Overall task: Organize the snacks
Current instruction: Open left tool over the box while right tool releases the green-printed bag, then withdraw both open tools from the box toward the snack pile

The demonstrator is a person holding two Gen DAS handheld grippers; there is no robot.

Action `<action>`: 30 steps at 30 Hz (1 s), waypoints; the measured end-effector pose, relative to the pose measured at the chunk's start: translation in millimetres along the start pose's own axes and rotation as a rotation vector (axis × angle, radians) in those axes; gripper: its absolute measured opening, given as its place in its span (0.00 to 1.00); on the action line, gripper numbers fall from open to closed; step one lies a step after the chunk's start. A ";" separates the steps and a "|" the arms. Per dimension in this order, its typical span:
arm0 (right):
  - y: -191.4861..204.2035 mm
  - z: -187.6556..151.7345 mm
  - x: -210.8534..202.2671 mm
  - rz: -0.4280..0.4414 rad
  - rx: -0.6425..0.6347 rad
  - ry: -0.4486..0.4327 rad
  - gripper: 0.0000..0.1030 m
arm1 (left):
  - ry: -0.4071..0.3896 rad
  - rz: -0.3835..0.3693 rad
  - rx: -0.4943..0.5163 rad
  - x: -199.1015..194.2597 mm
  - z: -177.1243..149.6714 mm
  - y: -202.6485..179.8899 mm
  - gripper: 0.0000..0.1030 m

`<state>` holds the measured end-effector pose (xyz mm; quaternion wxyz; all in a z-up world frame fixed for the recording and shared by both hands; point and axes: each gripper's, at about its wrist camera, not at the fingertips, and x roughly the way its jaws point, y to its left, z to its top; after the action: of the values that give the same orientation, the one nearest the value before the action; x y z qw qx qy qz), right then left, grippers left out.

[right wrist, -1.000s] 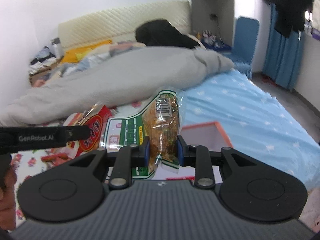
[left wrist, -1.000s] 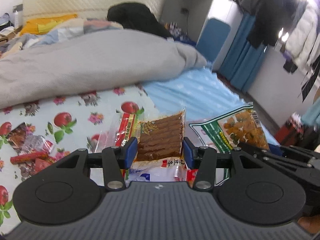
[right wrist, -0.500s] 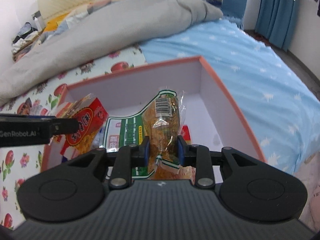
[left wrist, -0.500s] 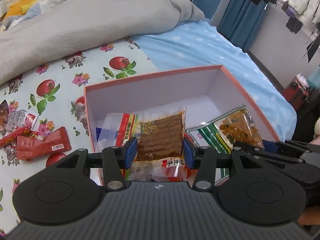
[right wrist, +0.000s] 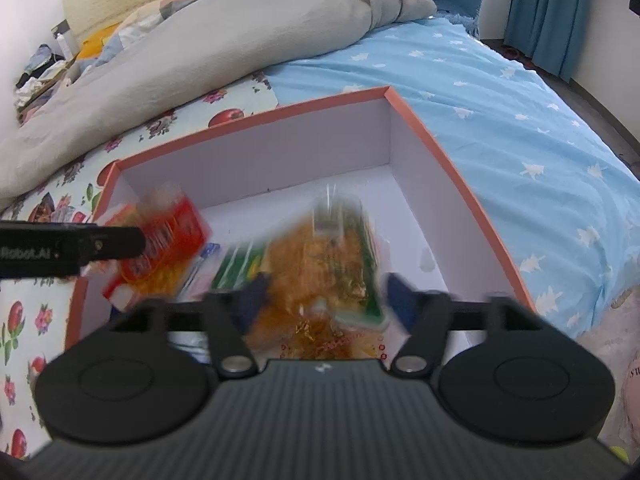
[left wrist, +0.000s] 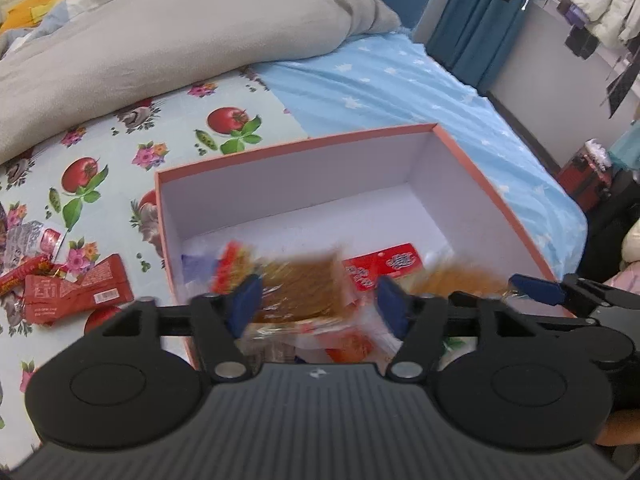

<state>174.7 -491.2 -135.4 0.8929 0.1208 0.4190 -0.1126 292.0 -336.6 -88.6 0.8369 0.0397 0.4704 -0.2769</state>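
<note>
An orange-rimmed white box (left wrist: 296, 146) lies open on the bed, also in the right wrist view (right wrist: 248, 120). My left gripper (left wrist: 319, 304) hangs over the box's near left part, its jaws opening. A brown snack packet (left wrist: 304, 288), blurred, is loose between the pads and dropping. My right gripper (right wrist: 326, 296) hangs over the near right part, its jaws also opening. A blurred green and orange packet (right wrist: 320, 264) falls free between its pads. A red packet (left wrist: 384, 266) lies on the box floor.
Several red snack packets (left wrist: 76, 296) lie on the fruit-print cloth (left wrist: 224, 120) left of the box. A grey duvet (left wrist: 180, 32) is heaped behind it. Blue sheet (right wrist: 520, 120) stretches to the right, up to the bed's edge.
Both grippers came down over the box, then both pairs of jaws spread. The brown packet and the green and orange packet slipped from the pads and now blur as they fall.
</note>
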 end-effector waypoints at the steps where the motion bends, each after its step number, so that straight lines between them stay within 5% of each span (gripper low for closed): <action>1: 0.5 1.1 -2.2 0.002 0.000 0.000 0.72 | -0.010 0.000 -0.005 -3.0 0.1 0.2 0.72; 18: 35.1 29.0 -97.8 0.081 -0.015 -0.262 0.72 | -0.274 0.033 0.009 -124.8 13.7 11.6 0.72; 30: 73.9 20.2 -155.0 0.186 -0.056 -0.384 0.72 | -0.416 0.109 -0.018 -214.9 -19.0 28.5 0.72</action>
<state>115.0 -412.1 6.3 0.9658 0.1105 0.2312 -0.0390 204.9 -214.7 69.3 0.9301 -0.0006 0.2871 -0.2293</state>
